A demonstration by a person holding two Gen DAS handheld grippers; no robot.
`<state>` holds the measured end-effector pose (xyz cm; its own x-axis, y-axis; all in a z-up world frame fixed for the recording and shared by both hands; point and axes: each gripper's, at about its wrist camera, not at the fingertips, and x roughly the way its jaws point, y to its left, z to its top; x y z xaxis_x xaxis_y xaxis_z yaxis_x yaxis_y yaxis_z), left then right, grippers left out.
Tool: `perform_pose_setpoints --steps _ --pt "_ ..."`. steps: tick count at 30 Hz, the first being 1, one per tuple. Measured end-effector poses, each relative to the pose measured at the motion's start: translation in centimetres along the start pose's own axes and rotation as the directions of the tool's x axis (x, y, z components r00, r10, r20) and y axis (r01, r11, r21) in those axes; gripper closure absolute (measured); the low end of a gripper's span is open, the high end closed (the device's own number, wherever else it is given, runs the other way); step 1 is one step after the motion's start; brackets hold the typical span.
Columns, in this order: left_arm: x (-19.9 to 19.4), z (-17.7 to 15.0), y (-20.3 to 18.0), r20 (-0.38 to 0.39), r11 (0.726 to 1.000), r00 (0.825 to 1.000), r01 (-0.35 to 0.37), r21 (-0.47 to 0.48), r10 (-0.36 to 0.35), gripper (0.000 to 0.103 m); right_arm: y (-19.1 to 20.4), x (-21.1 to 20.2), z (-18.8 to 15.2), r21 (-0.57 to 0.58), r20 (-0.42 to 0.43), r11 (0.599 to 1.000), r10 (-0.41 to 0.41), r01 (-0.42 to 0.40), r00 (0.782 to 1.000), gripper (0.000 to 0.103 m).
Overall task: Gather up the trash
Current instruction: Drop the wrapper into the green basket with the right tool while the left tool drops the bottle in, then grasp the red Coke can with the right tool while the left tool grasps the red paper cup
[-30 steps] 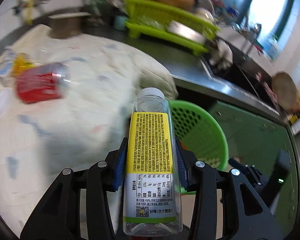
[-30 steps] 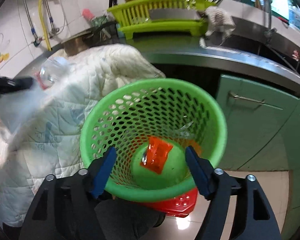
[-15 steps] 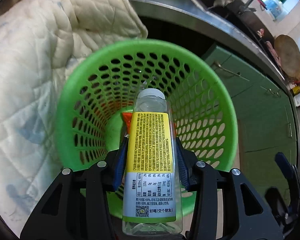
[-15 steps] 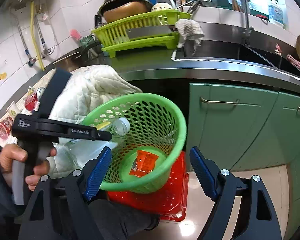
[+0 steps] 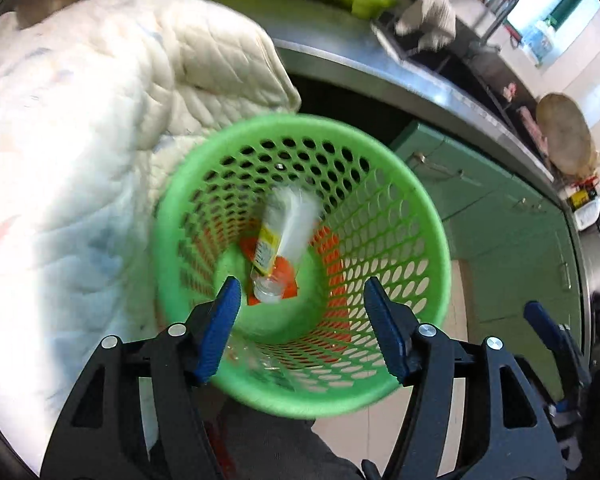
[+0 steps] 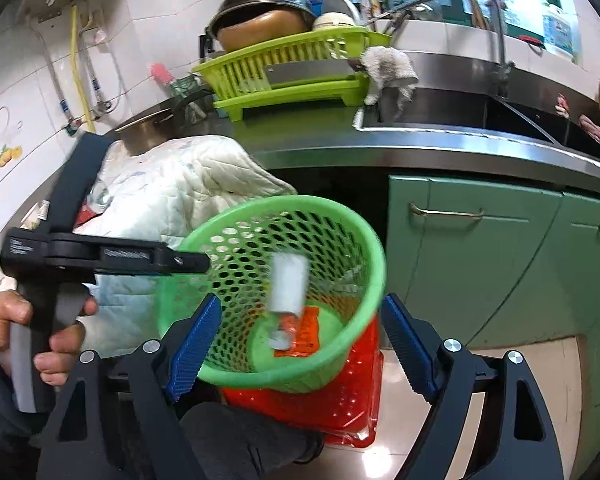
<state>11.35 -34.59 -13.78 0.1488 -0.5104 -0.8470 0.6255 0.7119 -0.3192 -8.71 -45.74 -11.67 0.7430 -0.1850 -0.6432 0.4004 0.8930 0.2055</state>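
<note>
1. Left gripper (image 5: 300, 320): held over the basket mouth, pointing steeply down. Jaws have just been opening; nothing sits between the blue pads now. A hand (image 6: 40, 332) grips its handle.
2. Right gripper (image 6: 300, 344): jaws spread wide, empty, aimed at the basket from the near side.
3. Plastic bottle (image 5: 282, 236): clear, yellow label, blurred, cap end down, inside the basket and free of both grippers. It appears to be dropping onto the basket floor.
4. Green basket (image 5: 420, 220): perforated wall, round rim, standing on a red crate (image 6: 340, 408). An orange wrapper (image 6: 306, 332) already lies on its bottom, under the bottle.
5. Step in hand, as judged: the release of one item of trash into the basket, just done.
6. Next move, as judged: lift the left gripper clear of the rim and swing back to the quilted cloth (image 5: 100, 120) beside the basket, where a red can (image 6: 86, 214) shows half hidden behind the left gripper's body.
7. In the way: the basket rim is close under the left jaws; the cloth's folded corner overhangs beside the rim.
8. Farther: green cabinet doors (image 6: 472, 248), steel counter, sink (image 6: 460, 116), lime dish rack (image 6: 284, 68) with pots.
</note>
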Motion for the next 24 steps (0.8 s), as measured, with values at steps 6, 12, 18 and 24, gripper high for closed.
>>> perform_pose_setpoints --steps 6,12,18,24 --pt "-6.6 -0.9 3.7 0.123 0.996 0.990 -0.062 -0.056 0.069 0.037 3.4 0.5 1.0 -0.066 -0.002 0.996 0.064 -0.064 0.998 0.020" --pt "-13.3 -2.8 8.8 0.227 0.976 0.955 -0.157 -0.152 0.189 0.034 8.0 1.3 2.3 -0.184 -0.009 0.972 0.150 -0.149 0.989 0.017" --pt "-19.5 -4.4 13.9 0.302 0.927 0.888 -0.277 -0.252 0.347 0.025 12.9 2.8 4.6 -0.305 -0.045 0.922 0.238 -0.240 0.970 0.016" --pt "-25.8 -5.0 19.8 0.336 0.848 0.796 -0.380 -0.370 0.503 0.015 18.0 4.5 6.9 -0.418 -0.092 0.848 0.318 -0.326 0.944 0.014"
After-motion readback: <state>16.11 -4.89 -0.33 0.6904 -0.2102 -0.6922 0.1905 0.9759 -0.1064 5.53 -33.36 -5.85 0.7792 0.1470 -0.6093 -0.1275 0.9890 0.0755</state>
